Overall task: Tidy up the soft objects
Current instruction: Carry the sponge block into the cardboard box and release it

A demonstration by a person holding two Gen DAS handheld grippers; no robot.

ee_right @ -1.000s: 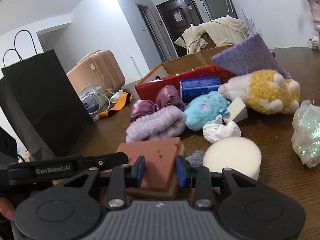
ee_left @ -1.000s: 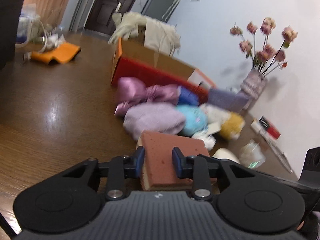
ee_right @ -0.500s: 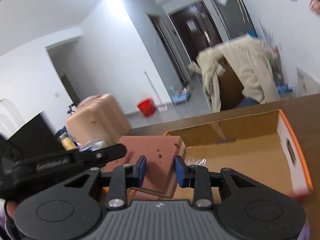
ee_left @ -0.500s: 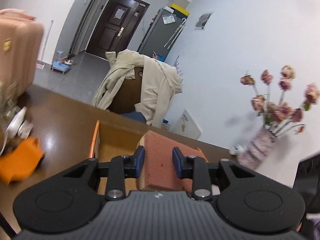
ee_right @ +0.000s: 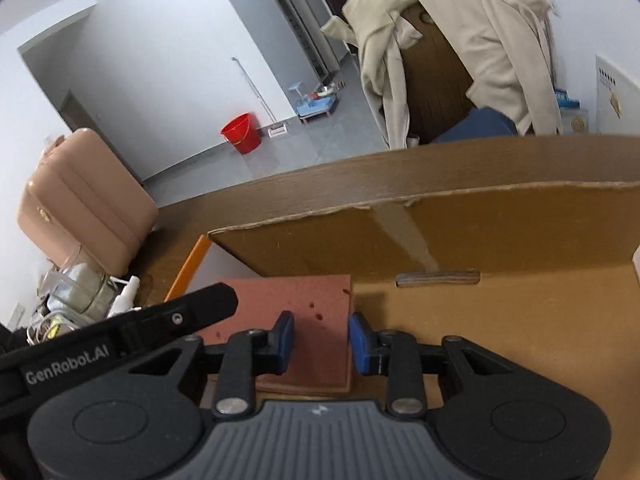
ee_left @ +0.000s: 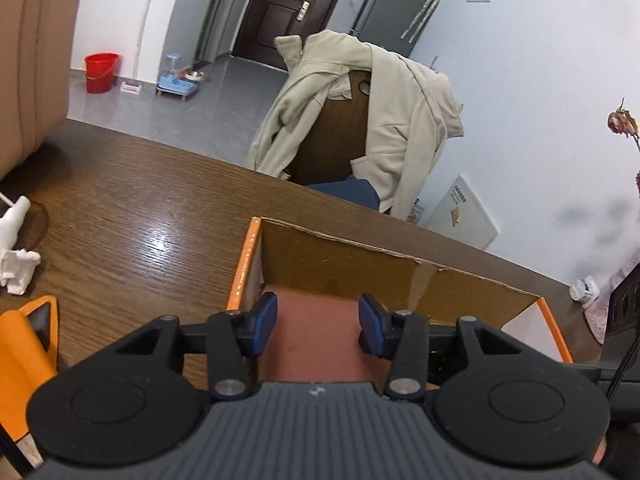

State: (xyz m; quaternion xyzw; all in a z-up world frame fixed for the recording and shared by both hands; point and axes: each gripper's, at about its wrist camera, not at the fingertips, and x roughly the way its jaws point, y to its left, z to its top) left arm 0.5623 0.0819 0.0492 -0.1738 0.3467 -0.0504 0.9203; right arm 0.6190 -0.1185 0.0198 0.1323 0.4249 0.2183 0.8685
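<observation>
A reddish-brown sponge (ee_left: 316, 340) lies flat on the floor of the cardboard box (ee_left: 360, 264), in its left corner; it also shows in the right wrist view (ee_right: 296, 312). My left gripper (ee_left: 318, 326) is over it with the jaws spread wide, clear of the sponge's sides. My right gripper (ee_right: 320, 342) is open too, its blue pads (ee_right: 285, 340) straddling the sponge's right part above it. The left gripper's body (ee_right: 120, 336) crosses the right wrist view at left. The box (ee_right: 500, 320) has orange rims.
The box stands on a brown wooden table (ee_left: 120, 208). A pink suitcase (ee_right: 80, 208), bottles and clutter (ee_right: 80, 292) sit at the table's left. An orange object (ee_left: 24, 344) and white tissue (ee_left: 16, 264) lie left. A chair with a beige jacket (ee_left: 360, 112) stands behind.
Both grippers carried the sponge from the table over the box, lowered it to the box floor, and opened. The sponge now lies loose in the box.
</observation>
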